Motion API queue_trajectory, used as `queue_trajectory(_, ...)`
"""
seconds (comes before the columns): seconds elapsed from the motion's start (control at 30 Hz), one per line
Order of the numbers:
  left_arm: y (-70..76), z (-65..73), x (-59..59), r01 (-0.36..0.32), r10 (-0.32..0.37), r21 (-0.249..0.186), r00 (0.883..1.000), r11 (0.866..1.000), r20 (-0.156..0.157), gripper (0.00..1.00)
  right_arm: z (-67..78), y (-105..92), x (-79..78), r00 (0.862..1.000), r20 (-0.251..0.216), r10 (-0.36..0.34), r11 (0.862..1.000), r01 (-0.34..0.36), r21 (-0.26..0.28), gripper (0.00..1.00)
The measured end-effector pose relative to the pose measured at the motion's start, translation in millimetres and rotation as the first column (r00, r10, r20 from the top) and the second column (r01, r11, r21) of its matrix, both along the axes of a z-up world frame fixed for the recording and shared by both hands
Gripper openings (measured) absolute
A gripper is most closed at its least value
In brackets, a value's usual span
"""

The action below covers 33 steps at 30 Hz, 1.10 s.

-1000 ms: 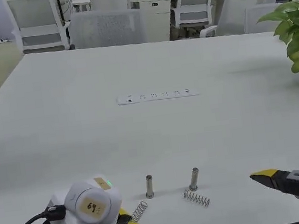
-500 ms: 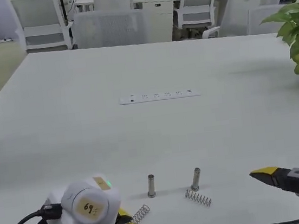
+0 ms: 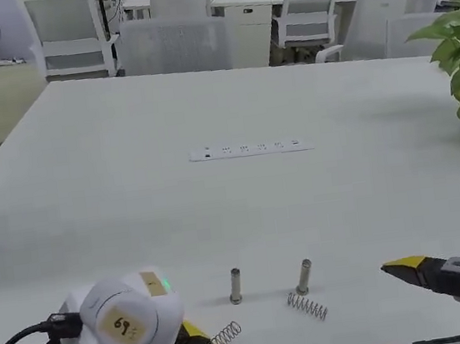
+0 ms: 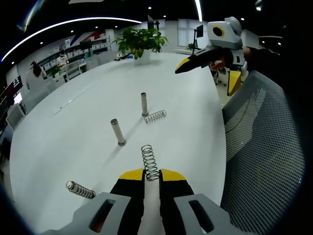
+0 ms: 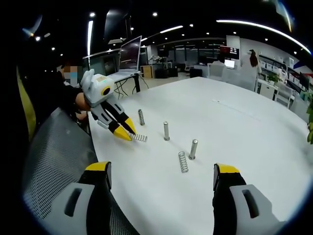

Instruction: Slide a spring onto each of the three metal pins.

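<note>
Spring (image 4: 149, 161) is pinched between narrowed left gripper (image 4: 151, 175) jaws, lower centre of frame. Right gripper (image 5: 162, 169) jaws are spread wide.

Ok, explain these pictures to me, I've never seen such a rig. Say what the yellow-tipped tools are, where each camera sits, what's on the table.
A person holds a two-jaw gripper in each hand. One picture comes from a headset camera looking down at the white table; the two round ones come from a camera on each gripper. The left gripper pinches the end of a small coiled metal spring. The right gripper is open, holding nothing. Two bare short metal pins stand on the table, a loose spring lies beside one, and a third, spring-wrapped pin stands nearby.
</note>
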State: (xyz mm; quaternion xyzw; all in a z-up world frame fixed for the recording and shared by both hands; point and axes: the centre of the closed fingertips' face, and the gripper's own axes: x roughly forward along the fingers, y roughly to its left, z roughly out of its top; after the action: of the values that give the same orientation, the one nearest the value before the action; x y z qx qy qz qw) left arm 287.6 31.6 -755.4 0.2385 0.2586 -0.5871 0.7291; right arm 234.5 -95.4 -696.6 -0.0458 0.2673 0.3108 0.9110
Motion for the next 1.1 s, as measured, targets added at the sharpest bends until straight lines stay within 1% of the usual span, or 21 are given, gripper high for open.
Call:
queue_trajectory(0.23, -0.6, 12.1, -6.2, 0.021, -0.021, -0.028, 1.0, 0.999, 0.002, 0.03, 3.0, 9.8, 1.4, 1.0, 0.001, 0.03, 1.0, -0.03, -0.004, 0.84)
queue_trajectory(0.3, -1.1, 16.6, -9.3, 0.032, -0.032, -0.042, 0.999, 0.999, 0.0, 0.03, 3.8, 13.2, 2.0, 0.999, -0.002, 0.044, 0.999, -0.044, -0.006, 0.83)
queue_trajectory(0.57, -0.4, 28.0, -14.9, 0.057, -0.057, -0.068, 0.998, 0.996, 0.014, 0.03, 11.4, 27.7, 6.1, 0.996, 0.007, 0.094, 0.996, -0.094, -0.006, 0.81)
queue_trajectory(0.7, -1.0, 33.7, -18.6, 0.071, -0.07, -0.086, 0.997, 0.994, 0.016, 0.03, 13.9, 37.6, 8.1, 0.992, 0.008, 0.126, 0.992, -0.126, -0.009, 0.79)
queue_trajectory(0.8, -0.9, 37.2, -20.2, 0.083, -0.081, -0.094, 0.996, 0.992, 0.026, 0.03, 14.6, 44.8, 10.4, 0.989, 0.01, 0.151, 0.988, -0.151, -0.014, 0.79)
queue_trajectory(0.87, -0.3, 40.3, -20.9, 0.093, -0.09, -0.102, 0.995, 0.99, 0.032, 0.03, 16.0, 51.5, 12.2, 0.985, 0.01, 0.172, 0.985, -0.172, -0.008, 0.77)
queue_trajectory(1.1, 2.7, 48.9, -19.7, 0.112, -0.107, -0.117, 0.993, 0.987, 0.048, 0.03, 20.4, 62.1, 19.7, 0.976, 0.014, 0.218, 0.976, -0.218, -0.02, 0.73)
